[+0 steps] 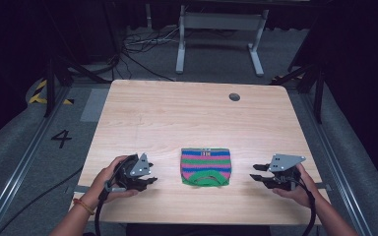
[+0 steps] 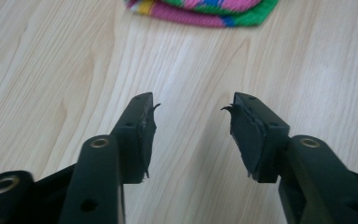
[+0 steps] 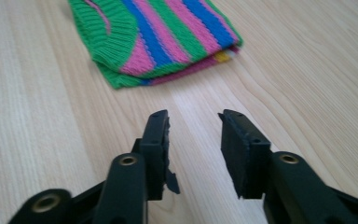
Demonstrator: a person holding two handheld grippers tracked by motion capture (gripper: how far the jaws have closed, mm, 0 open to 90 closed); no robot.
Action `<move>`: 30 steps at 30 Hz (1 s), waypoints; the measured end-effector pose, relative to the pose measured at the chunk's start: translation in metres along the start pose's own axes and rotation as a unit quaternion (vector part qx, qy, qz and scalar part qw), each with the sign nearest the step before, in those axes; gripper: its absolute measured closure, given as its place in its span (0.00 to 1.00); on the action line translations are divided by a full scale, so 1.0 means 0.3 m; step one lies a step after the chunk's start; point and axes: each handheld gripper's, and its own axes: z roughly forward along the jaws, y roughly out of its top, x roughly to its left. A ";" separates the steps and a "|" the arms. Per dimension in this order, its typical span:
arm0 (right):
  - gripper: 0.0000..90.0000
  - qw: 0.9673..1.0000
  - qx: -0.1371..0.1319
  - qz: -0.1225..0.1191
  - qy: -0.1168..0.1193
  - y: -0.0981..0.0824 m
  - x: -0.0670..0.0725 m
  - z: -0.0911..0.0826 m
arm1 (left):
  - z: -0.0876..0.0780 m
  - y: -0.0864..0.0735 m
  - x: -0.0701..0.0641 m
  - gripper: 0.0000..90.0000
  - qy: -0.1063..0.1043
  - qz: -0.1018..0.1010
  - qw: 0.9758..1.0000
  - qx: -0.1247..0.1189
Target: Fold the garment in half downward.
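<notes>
Striped knit garment (image 1: 206,166) folded flat, stripes crosswise, neckline toward the person, between gaping empty tongs.

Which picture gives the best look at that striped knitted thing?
The high view: the whole folded knit lies flat on the table, all edges visible. The right gripper view shows most of it closer, stripes sharp. The left gripper view catches just one blurred edge at the top.

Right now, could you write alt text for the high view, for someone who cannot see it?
A folded striped knit garment lies on a wooden table, between a person's two hand-held grippers: left gripper and right gripper, both open and empty.
</notes>
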 end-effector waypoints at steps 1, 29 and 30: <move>0.67 1.000 0.000 0.008 -0.005 -0.011 -0.005 -0.008 | -0.006 -0.015 0.004 0.53 0.005 -0.005 1.000 0.000; 0.29 0.985 0.014 0.136 -0.101 -0.293 -0.087 -0.102 | -0.077 -0.298 0.057 0.22 0.058 -0.142 0.988 -0.009; 0.29 0.985 0.013 0.139 -0.101 -0.300 -0.087 -0.103 | -0.077 -0.307 0.057 0.22 0.059 -0.148 0.987 -0.009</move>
